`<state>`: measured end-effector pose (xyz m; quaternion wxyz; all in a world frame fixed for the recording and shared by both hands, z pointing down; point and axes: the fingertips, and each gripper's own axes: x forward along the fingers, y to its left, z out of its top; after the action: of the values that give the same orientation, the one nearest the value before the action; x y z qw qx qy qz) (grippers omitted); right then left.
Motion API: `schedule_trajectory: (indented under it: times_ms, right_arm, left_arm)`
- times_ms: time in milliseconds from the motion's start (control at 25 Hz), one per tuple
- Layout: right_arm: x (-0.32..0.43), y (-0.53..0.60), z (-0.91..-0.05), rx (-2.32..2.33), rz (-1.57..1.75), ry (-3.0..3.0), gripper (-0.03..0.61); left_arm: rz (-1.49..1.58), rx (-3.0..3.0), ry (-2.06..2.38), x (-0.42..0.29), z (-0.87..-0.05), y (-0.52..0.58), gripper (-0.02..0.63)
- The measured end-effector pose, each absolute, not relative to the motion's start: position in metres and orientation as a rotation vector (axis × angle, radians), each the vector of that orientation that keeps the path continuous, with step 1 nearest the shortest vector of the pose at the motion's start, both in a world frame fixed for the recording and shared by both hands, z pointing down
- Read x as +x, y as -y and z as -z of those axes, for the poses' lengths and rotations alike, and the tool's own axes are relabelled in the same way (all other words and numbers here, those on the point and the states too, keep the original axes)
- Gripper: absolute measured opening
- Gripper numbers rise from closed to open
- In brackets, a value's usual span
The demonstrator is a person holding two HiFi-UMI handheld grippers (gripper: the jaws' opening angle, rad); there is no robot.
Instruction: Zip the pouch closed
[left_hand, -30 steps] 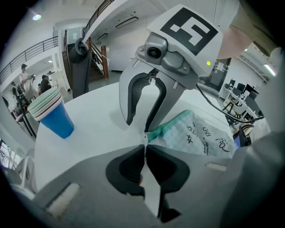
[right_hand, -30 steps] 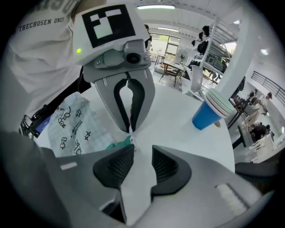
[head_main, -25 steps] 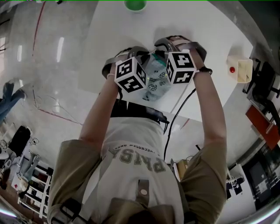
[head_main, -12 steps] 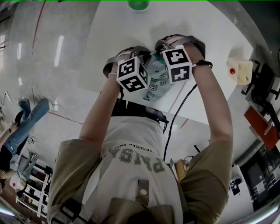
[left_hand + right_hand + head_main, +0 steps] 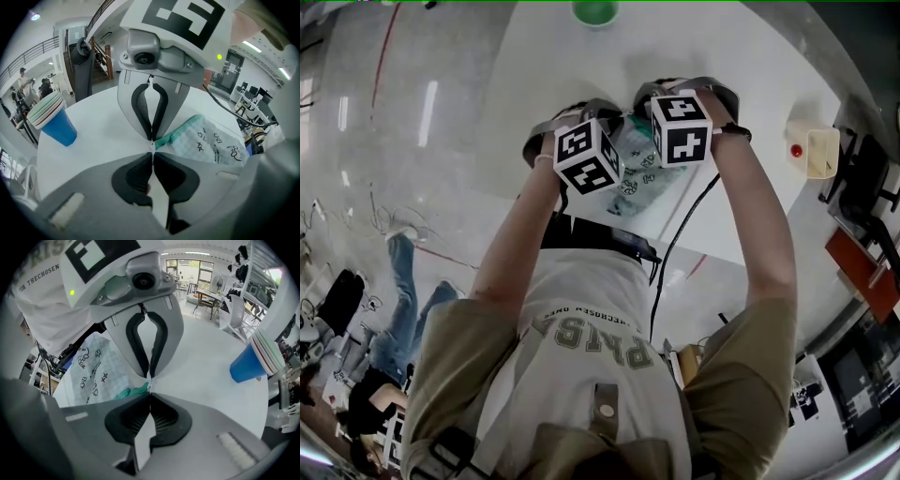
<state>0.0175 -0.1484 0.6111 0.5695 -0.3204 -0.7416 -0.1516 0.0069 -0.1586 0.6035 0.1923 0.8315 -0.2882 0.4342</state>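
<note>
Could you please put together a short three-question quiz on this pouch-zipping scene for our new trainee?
1. True or false: the left gripper has its jaws wide apart.
2. Which colour is the zip edge of the pale, doodle-printed fabric pouch? A red, B teal, C black.
3. Fill in: the stack of paper cups on the white table has a ___ outer cup.
Key: 1 false, the jaws are together at the pouch's zip end; 2 B; 3 blue.
</note>
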Motion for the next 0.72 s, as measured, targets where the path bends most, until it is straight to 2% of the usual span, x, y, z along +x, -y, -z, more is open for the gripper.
schedule_trajectory:
  times_ms: [720]
  right_arm:
    - [0.0204, 0.1503, -0.6101, -0.674, 0.252, 1.793, 0.002]
  left_arm:
    - [-1.204, 2.201, 0.801, 0.0065, -0.6051, 0.1609, 0.025]
